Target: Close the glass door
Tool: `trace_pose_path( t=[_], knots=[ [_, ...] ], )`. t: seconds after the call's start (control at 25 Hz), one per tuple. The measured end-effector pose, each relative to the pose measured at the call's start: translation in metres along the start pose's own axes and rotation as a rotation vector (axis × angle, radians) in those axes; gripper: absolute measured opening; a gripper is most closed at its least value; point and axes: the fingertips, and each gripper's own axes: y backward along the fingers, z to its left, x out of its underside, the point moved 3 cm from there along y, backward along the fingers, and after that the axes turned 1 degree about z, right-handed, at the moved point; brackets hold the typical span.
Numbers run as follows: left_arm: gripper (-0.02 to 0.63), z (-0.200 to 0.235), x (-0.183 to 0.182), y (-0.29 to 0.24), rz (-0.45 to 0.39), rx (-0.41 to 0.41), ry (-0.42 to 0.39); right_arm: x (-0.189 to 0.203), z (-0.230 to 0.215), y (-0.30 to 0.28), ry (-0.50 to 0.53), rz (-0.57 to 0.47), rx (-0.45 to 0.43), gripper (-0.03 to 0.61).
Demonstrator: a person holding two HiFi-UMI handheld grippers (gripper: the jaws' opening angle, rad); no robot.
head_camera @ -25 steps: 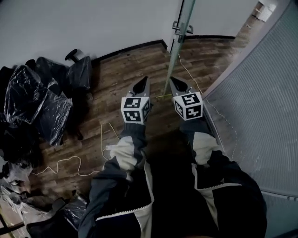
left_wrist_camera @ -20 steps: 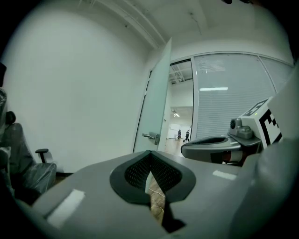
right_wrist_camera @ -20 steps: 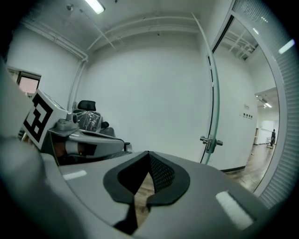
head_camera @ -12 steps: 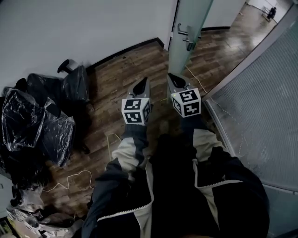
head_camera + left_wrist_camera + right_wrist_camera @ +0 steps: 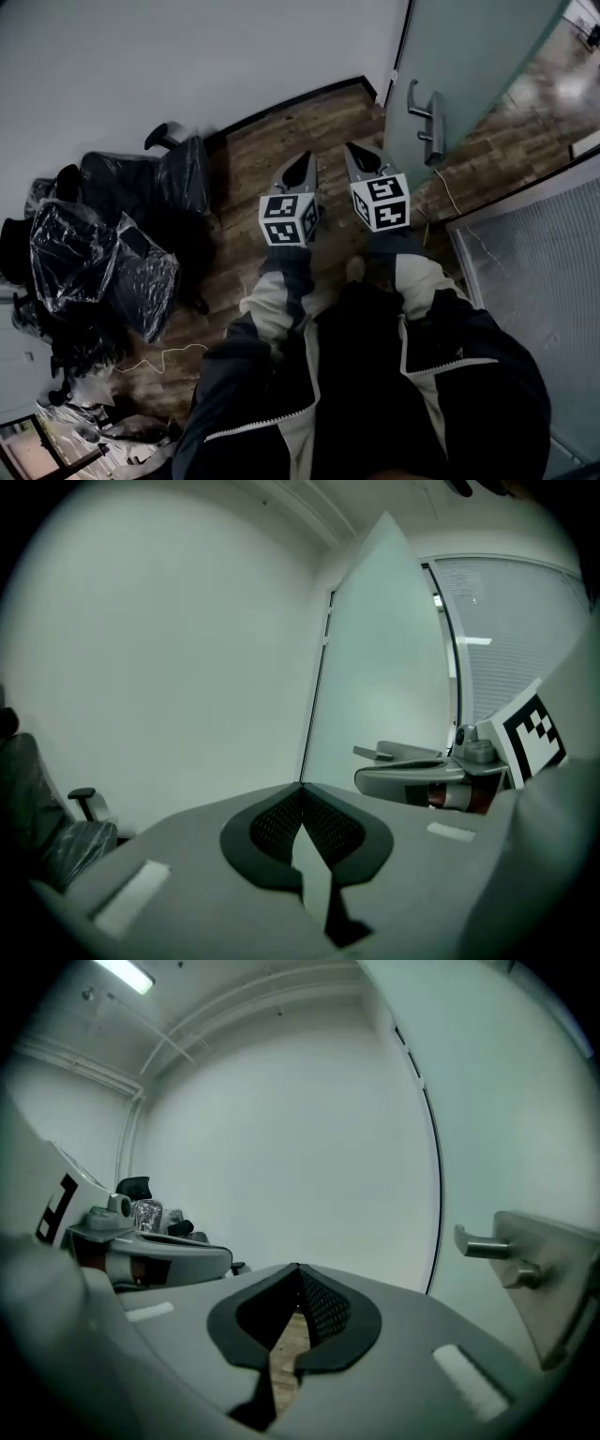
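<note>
The frosted glass door stands open at the upper right of the head view, its metal lever handle facing me. My left gripper and right gripper are held side by side over the wooden floor, both shut and empty. The right one is just left of the door, apart from it. In the left gripper view the door rises ahead, with the handle behind the right gripper. In the right gripper view the handle sticks out at the right, clear of the shut jaws.
Office chairs wrapped in plastic crowd the left side beside a white wall. A thin cable lies on the wooden floor. A frosted partition panel stands at the right, and beyond the door a corridor floor shows.
The view has swung round the door, which went from edge-on between the grippers to broad face at the upper right. Both grippers travelled forward together, still shut.
</note>
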Motion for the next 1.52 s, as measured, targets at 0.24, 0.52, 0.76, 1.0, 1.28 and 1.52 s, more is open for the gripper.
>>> trace_pose_path(
  t=[0.24,0.52,0.76,1.0,1.28,1.52],
  knots=[
    [0.005,0.028,-0.023,-0.067,0.006,-0.035,-0.029,-0.008,-0.047,-0.058,-0.028,0.009,-0.005,0.005],
    [0.005,0.044,-0.039,-0.131,0.020,0.077,-0.062,-0.021,-0.076,-0.094,-0.047,0.007,0.091,0.005],
    [0.005,0.036,-0.058,-0.190,0.038,0.325,-0.097,-0.034,-0.105,-0.109,-0.073,0.015,0.302,0.005],
    [0.005,0.003,-0.075,-0.225,0.054,0.640,-0.156,-0.050,-0.126,-0.082,-0.121,-0.021,0.618,0.005],
    [0.005,-0.060,-0.066,-0.217,0.091,0.928,-0.200,-0.040,-0.122,-0.014,-0.166,-0.029,0.890,0.005],
    [0.005,-0.088,-0.059,-0.206,0.111,1.048,-0.204,-0.037,-0.117,0.030,-0.147,0.017,1.032,0.005]
  ],
)
